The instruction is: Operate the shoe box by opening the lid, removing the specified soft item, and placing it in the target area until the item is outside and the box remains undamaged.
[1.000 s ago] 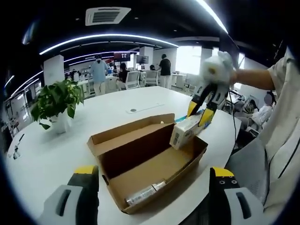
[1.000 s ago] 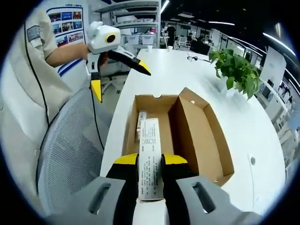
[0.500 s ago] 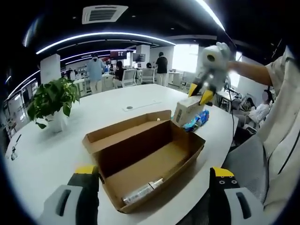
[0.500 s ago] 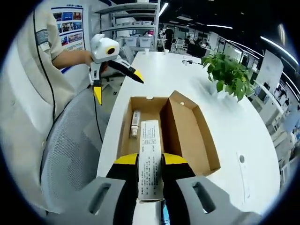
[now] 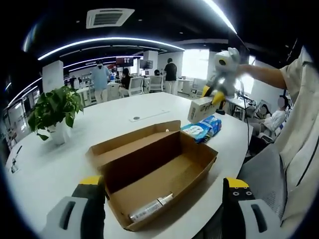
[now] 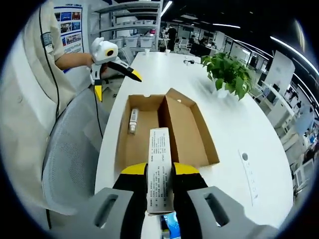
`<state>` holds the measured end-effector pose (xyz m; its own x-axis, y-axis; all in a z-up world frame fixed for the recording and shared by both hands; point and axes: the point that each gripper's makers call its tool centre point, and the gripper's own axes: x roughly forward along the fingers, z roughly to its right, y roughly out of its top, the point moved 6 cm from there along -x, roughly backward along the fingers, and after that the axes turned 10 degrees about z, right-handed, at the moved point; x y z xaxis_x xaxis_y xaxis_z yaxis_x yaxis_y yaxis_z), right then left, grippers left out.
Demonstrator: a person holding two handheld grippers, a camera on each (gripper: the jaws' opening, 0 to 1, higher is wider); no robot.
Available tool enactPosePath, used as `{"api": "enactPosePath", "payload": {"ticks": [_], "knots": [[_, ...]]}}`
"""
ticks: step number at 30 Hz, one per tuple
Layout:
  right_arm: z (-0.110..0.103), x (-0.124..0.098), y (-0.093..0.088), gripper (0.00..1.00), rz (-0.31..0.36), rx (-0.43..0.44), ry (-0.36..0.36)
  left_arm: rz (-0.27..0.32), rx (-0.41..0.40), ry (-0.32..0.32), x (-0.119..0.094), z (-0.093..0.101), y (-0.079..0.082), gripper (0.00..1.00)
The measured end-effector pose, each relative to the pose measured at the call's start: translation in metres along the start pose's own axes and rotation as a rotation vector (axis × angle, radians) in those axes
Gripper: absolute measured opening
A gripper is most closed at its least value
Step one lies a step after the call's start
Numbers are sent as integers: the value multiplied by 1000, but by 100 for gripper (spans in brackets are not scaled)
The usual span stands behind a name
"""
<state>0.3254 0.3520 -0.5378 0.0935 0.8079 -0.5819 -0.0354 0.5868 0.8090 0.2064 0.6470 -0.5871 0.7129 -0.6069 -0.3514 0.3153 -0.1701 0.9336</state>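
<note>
Above table (image 5: 124, 112) past shoe box (image 5: 154, 174), R gripper (image 6: 160, 172) clenching small carton (image 6: 159, 169) lengthwise along jaws; L gripper (image 5: 162, 189) released, idle.

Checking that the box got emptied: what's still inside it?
One small tube-like item lies on the floor of the open shoe box; the floor behind the near wall is hidden.

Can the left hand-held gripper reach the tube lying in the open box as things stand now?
Probably yes. The left hand-held gripper is open and holds nothing, the box has its lid back, and the tube lies uncovered near it.
</note>
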Motion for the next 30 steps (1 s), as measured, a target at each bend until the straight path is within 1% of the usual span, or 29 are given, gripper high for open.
{"api": "enactPosePath", "payload": {"ticks": [5, 7, 9, 11, 17, 24, 28, 30], "knots": [[10, -13, -11, 16, -21, 0, -21, 5, -3, -4, 0, 0, 1, 100], [14, -19, -15, 16, -27, 2, -30, 18, 6, -23, -1, 2, 2, 100], [19, -24, -20, 16, -31, 5, -40, 24, 2, -27, -1, 3, 3, 100], [22, -27, -22, 16, -35, 5, -46, 21, -2, -21, -1, 2, 3, 100], [33, -40, -37, 16, -61, 6, -65, 24, -10, -8, -3, 0, 2, 100], [50, -59, -61, 16, -98, 9, -95, 13, -14, 0, -6, -1, 1, 100], [58, -67, -71, 16, -116, 10, -111, 32, -18, -3, -8, 1, 4, 100], [63, -72, -78, 16, -125, 10, -121, 33, -13, 7, -9, 0, 5, 100]]}}
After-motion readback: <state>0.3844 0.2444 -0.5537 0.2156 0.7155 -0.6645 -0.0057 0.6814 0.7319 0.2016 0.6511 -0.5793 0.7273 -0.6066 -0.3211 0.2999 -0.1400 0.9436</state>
